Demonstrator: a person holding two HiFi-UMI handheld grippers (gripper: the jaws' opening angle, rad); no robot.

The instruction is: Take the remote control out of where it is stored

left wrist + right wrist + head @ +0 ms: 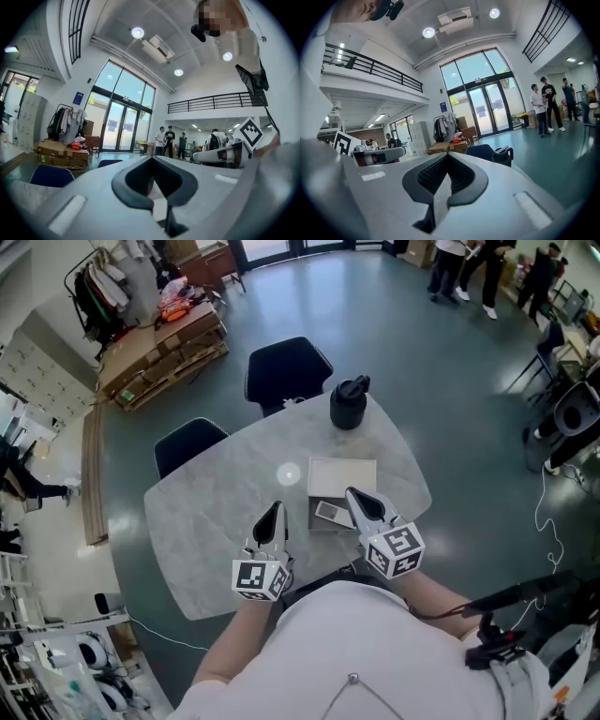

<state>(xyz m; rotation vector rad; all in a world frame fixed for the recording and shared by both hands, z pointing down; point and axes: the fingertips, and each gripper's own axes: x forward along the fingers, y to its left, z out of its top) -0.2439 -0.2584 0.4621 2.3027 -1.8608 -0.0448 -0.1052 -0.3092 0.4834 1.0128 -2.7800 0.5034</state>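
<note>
Head view, nearest first: the person's white-shirted torso [347,652] fills the bottom of the frame, and both hand-held tools are held over the near rim of the oval grey stone-pattern table [197,521]. Left gripper [276,510]: jaws pressed together with nothing between them; the left gripper view confirms the dark pads meet at the tip. Right gripper [354,495]: jaws likewise closed and empty, as the right gripper view confirms. The slim silver-grey remote control [330,513] lies flat and slightly askew in a shallow open grey tray [313,524]. It sits just left of the right gripper's tip, and neither tool grips it. Its face shows a darker patch, too small to make out. A white rectangular box [343,474] sits directly behind the tray, against its far edge. A black lidded jug [349,402] stands upright near the table's far edge, well apart from the box. Two dark chairs [286,371] stand just beyond the table. Farther off are stacked brown cardboard boxes [159,348], a loaded clothes rack [98,287], and several standing people [464,268] on the grey-green floor.
</note>
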